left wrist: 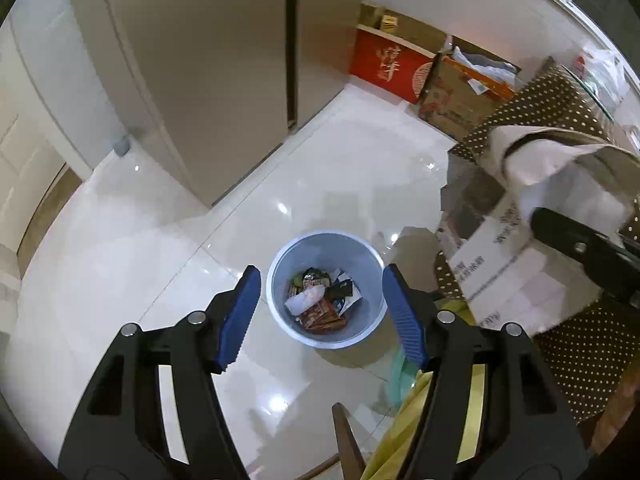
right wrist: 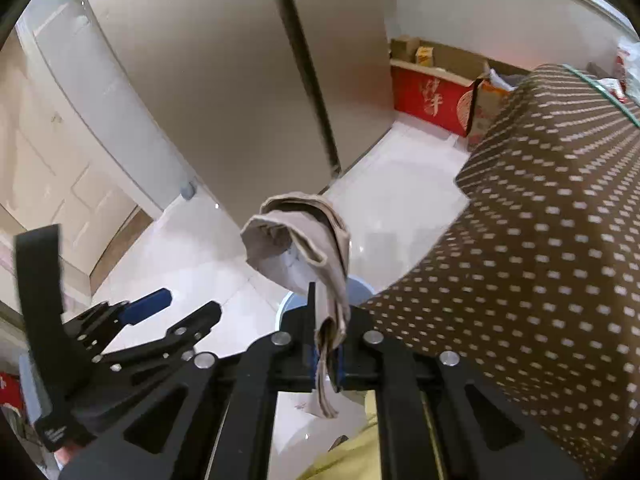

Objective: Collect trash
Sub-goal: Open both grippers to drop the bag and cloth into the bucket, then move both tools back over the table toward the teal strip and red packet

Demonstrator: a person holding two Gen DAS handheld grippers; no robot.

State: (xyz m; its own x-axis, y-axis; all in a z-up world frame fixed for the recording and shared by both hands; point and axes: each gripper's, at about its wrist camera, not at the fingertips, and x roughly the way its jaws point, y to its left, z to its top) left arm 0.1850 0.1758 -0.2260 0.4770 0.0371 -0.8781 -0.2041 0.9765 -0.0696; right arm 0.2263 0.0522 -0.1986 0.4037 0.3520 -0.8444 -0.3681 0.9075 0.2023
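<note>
A pale blue trash bin point(left wrist: 362, 250) stands on the white tile floor, holding several wrappers point(left wrist: 322, 300). My left gripper point(left wrist: 320, 312) is open and empty above it, the bin showing between its blue pads. My right gripper point(right wrist: 326, 328) is shut on a crumpled beige paper point(right wrist: 298, 236), held in the air. That paper also shows at the right of the left wrist view point(left wrist: 560, 160). The bin's rim point(right wrist: 286, 304) peeks out just behind the right gripper. The left gripper also appears in the right wrist view point(right wrist: 176, 308), low on the left.
A table with a brown polka-dot cloth point(right wrist: 540, 240) fills the right side. A white cardboard box point(left wrist: 500, 264) sits under it. A red box point(left wrist: 390, 64) and cardboard boxes point(left wrist: 460, 92) stand by the far wall. Beige cabinet doors point(left wrist: 200, 60) rise on the left. Yellow fabric point(left wrist: 400, 440) lies below.
</note>
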